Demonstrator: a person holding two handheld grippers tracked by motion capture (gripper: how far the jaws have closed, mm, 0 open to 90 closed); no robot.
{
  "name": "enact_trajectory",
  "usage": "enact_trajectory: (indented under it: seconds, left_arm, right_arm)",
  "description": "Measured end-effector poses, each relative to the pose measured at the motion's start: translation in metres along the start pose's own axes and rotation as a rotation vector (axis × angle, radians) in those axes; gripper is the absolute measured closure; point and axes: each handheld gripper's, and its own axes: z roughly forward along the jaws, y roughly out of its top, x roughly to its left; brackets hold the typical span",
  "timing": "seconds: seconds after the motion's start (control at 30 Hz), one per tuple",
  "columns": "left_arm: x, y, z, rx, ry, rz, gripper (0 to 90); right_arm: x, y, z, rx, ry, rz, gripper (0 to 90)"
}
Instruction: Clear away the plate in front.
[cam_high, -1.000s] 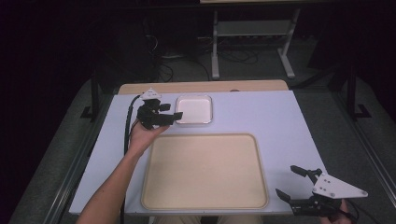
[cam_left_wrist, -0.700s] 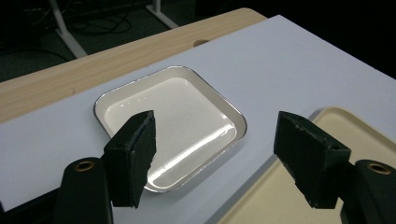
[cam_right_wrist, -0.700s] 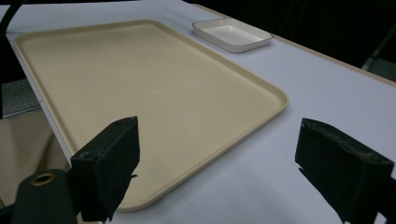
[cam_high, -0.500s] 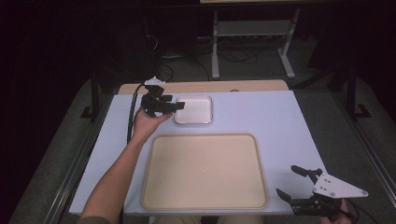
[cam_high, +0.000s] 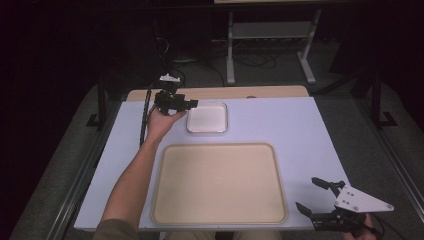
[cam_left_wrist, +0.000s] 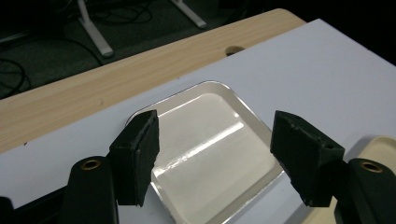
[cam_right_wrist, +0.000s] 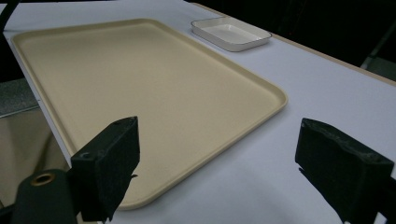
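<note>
A small white dish (cam_high: 207, 118) sits at the far middle of the table, beyond a large beige tray (cam_high: 220, 182). My left gripper (cam_high: 192, 104) hovers at the dish's far left corner, open, its jaws having just closed a little. In the left gripper view the dish (cam_left_wrist: 210, 154) lies below and between the jaws of the left gripper (cam_left_wrist: 217, 126), and neither pad touches it. My right gripper (cam_high: 307, 193) rests open at the near right, beside the tray's corner. In its own view the right gripper (cam_right_wrist: 217, 126) has nothing between its jaws, with the beige tray (cam_right_wrist: 140, 70) and the dish (cam_right_wrist: 231, 33) ahead.
A pale sheet (cam_high: 280, 125) covers the table, with a wooden strip (cam_high: 260, 92) bare along the far edge. A metal stand (cam_high: 270, 35) and cables lie on the dark floor beyond. The left gripper's cable (cam_high: 145, 117) runs down beside the person's forearm.
The left gripper has moved away from the person and slightly right, up to the dish's far left corner. The right gripper has stayed where it was.
</note>
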Motion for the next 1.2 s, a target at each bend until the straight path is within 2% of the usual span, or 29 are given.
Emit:
enact_trajectory:
  seconds: [0.17,0.33,0.4,0.67,0.7,0.77,0.97,1.0,1.1,1.2]
  left_arm:
    - [0.009,-0.007,0.018,0.039,0.021,-0.051,36.1]
    - [0.016,-0.014,0.034,0.075,0.053,-0.089,36.3]
    - [0.018,-0.016,0.039,0.089,0.059,-0.092,37.1]
    - [0.03,-0.027,0.055,0.15,0.056,-0.168,28.7]
    - [0.031,-0.029,0.056,0.163,0.053,-0.172,30.3]
    - [0.032,-0.031,0.06,0.193,0.081,-0.17,31.6]
    - [0.035,-0.036,0.068,0.206,0.099,-0.205,31.7]
    - [0.034,-0.037,0.069,0.211,0.102,-0.204,33.0]
    - [0.033,-0.038,0.072,0.224,0.105,-0.218,44.5]
    - [0.031,-0.039,0.074,0.241,0.136,-0.212,54.2]
  right_arm:
    - [0.0,0.0,0.001,0.007,-0.004,-0.003,12.9]
    - [0.0,0.0,0.0,0.01,-0.011,0.0,12.9]
    - [0.0,0.0,0.0,0.009,-0.012,0.003,12.9]
    - [0.0,0.0,0.0,0.012,-0.013,0.001,12.9]
    - [0.0,0.0,0.001,0.013,-0.013,0.002,12.9]
    - [0.0,0.0,0.001,0.017,-0.012,0.001,12.9]
    - [0.0,0.0,0.001,0.013,-0.013,0.002,12.9]
    - [0.0,0.0,0.001,0.012,-0.013,0.002,12.9]
    - [0.0,-0.001,0.001,0.012,-0.012,0.004,12.9]
    - [0.0,0.0,0.001,0.014,-0.012,0.002,12.9]
